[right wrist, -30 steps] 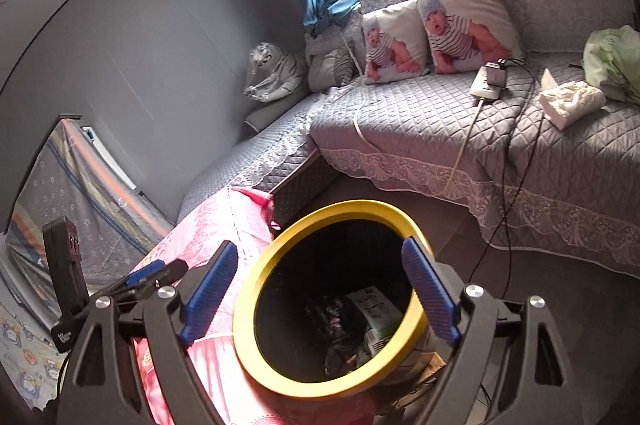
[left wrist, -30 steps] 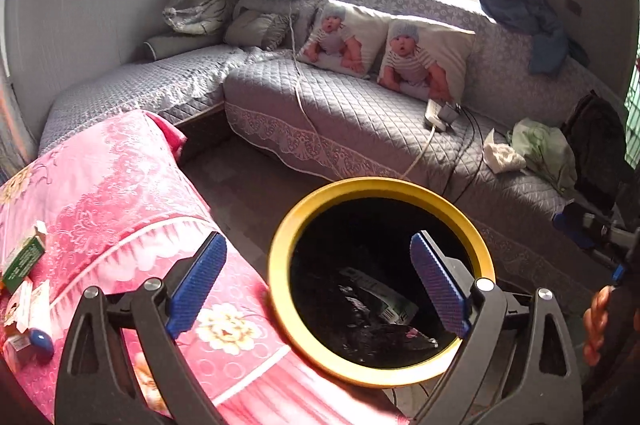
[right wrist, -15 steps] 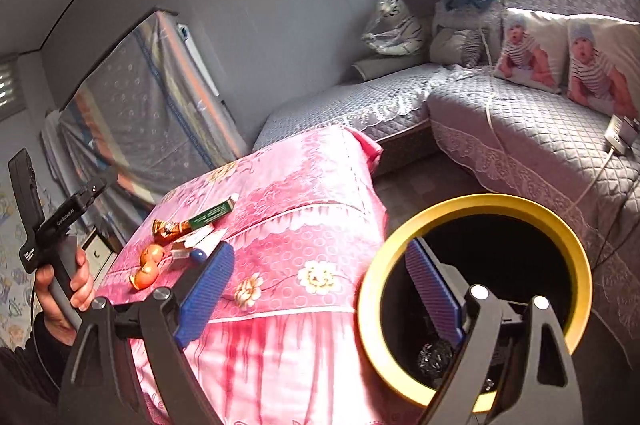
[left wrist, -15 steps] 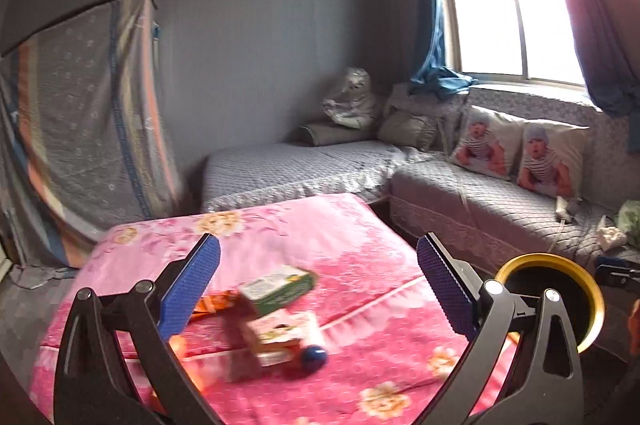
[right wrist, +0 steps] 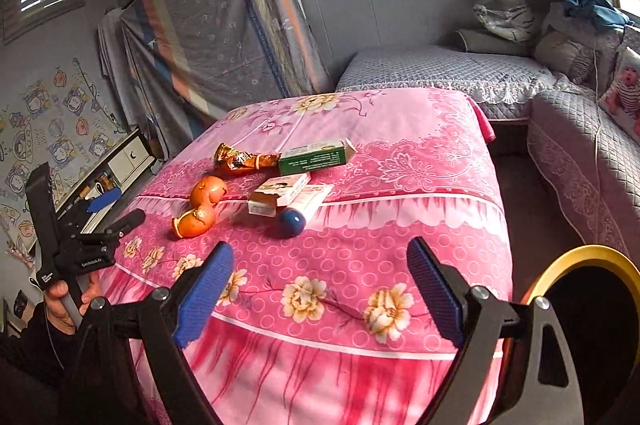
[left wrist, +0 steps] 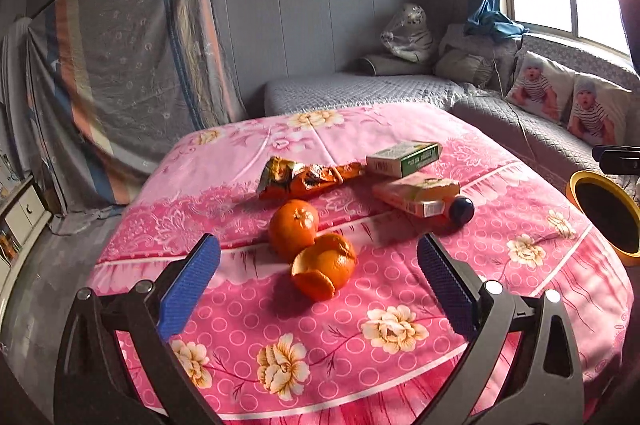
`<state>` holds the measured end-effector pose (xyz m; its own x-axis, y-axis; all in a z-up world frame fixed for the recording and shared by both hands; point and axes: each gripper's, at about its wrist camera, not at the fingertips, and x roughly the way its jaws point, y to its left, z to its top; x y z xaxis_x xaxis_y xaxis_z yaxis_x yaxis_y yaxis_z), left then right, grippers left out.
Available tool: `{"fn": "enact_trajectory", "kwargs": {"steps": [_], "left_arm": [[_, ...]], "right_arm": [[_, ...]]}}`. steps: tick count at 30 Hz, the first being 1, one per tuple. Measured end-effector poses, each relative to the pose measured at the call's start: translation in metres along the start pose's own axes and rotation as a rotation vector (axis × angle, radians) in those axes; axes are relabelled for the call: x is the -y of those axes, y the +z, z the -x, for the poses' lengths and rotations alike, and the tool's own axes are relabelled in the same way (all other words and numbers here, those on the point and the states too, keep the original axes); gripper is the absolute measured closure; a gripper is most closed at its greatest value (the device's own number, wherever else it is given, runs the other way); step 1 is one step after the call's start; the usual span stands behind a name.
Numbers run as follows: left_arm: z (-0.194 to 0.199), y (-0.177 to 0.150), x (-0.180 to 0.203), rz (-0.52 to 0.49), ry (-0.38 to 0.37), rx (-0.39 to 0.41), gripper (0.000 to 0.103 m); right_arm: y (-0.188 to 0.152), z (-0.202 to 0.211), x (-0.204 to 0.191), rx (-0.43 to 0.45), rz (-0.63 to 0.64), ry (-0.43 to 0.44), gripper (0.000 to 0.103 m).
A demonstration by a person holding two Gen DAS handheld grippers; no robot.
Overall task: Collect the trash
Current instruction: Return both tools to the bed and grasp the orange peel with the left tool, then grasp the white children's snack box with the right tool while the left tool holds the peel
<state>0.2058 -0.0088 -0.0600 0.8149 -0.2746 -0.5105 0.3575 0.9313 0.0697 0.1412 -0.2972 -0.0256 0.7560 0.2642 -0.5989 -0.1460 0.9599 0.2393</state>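
While spread wide, both grippers' fingers (left wrist: 188,289) (right wrist: 434,291) hold nothing.

Both claws swung from bin (left wrist: 604,213) to table (left wrist: 400,305).

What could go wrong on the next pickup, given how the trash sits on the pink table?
1. The orange peel touches the other orange piece; the open left gripper may nudge both.
2. The blue ball beside the pink box could roll off.
3. The bin sits below the table edge; a carried piece could miss it.
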Motion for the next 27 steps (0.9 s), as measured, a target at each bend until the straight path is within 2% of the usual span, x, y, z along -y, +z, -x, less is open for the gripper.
{"fn": "enact_trajectory", "kwargs": {"steps": [4, 10, 12, 14, 18, 22, 26, 27], "left_arm": [[-0.019, -0.011, -0.015, 0.051, -0.033, -0.061, 0.009], [-0.044, -0.015, -0.016, 0.059, -0.074, -0.123, 0.011], [-0.057, -0.015, -0.019, 0.083, -0.092, -0.165, 0.02], [-0.071, -0.015, -0.024, 0.124, -0.112, -0.212, 0.023], [-0.095, -0.018, -0.034, 0.182, -0.1, -0.288, 0.029], [-0.106, -0.018, -0.033, 0.203, -0.123, -0.322, 0.031], [-0.11, -0.017, -0.021, 0.18, -0.146, -0.328, 0.058], [-0.11, -0.015, -0.021, 0.177, -0.135, -0.323, 0.06]], "right_arm": [[0.002, -0.013, -0.012, -0.027, 0.008, 0.017, 0.018], [0.001, -0.02, -0.016, -0.048, 0.019, 0.022, 0.018], [0.002, -0.022, -0.016, -0.048, 0.016, 0.026, 0.018], [0.002, -0.023, -0.015, -0.048, 0.015, 0.03, 0.018], [0.001, -0.024, -0.015, -0.05, 0.011, 0.041, 0.018], [-0.001, -0.024, -0.015, -0.052, 0.011, 0.048, 0.018], [0.004, -0.029, -0.019, -0.061, 0.014, 0.063, 0.018], [0.005, -0.031, -0.021, -0.065, 0.018, 0.072, 0.018]]}}
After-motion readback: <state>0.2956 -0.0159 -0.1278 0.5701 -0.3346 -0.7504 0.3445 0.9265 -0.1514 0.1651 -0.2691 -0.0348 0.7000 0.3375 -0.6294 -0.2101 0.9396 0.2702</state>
